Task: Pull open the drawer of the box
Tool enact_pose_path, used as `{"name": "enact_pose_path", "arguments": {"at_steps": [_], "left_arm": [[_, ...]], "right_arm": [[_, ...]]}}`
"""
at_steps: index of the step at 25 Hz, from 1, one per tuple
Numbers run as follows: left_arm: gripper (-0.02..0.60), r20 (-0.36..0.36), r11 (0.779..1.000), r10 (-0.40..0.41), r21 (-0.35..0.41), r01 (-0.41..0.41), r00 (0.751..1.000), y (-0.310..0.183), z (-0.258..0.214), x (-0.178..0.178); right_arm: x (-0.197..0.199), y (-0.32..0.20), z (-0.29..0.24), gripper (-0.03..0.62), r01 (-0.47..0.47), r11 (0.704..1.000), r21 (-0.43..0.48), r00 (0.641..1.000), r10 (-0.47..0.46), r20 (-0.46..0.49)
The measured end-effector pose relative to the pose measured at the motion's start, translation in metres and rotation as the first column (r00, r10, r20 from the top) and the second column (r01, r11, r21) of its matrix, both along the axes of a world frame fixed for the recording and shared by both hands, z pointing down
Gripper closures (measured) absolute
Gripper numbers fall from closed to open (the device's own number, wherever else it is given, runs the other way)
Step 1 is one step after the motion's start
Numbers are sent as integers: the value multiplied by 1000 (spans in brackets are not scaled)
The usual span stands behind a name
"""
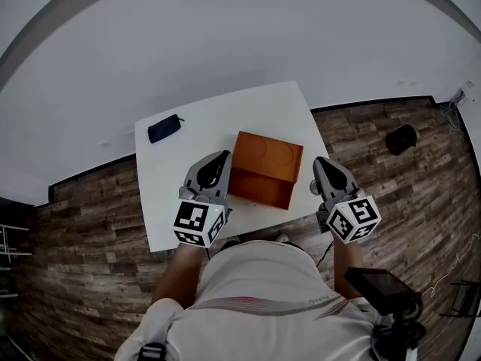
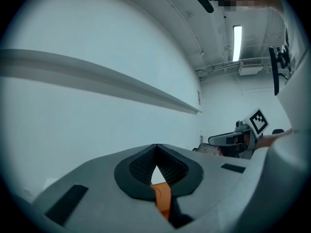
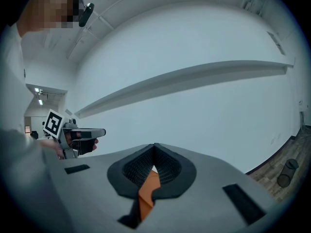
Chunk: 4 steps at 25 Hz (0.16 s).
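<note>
An orange box [image 1: 264, 168] stands in the middle of a white table [image 1: 174, 201], its front face turned toward me and flush with the body. My left gripper [image 1: 219, 161] hovers beside the box's left side, jaws shut with nothing in them. The right gripper [image 1: 322, 165] is off the box's right side, also shut and empty. In the left gripper view the closed pads [image 2: 167, 171] point up at the wall, and a strip of the orange box [image 2: 163, 199] shows below them. The right gripper view shows the same: closed pads [image 3: 167, 169] over a sliver of orange box [image 3: 147, 191].
A dark blue pouch [image 1: 164, 128] lies at the table's far left corner. A black object [image 1: 400, 139] sits on the wooden floor to the right. A white wall with a long ledge [image 3: 194, 76] rises behind the table. My torso is close to the table's near edge.
</note>
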<state>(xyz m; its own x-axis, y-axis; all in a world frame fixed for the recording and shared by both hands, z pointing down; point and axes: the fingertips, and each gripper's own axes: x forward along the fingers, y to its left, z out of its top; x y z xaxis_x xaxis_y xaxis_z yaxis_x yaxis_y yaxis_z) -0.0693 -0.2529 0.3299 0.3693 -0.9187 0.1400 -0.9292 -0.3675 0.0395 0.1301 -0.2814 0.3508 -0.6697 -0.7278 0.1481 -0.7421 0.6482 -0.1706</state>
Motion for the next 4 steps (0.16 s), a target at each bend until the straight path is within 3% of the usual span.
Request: {"name": "enact_pose_path", "arguments": {"at_steps": [4], "left_arm": [[571, -5, 1000, 4, -4, -4, 1000, -1, -2, 2]], "right_arm": [[1, -2, -3, 595, 1, 1000, 7, 1000, -1, -2]]}}
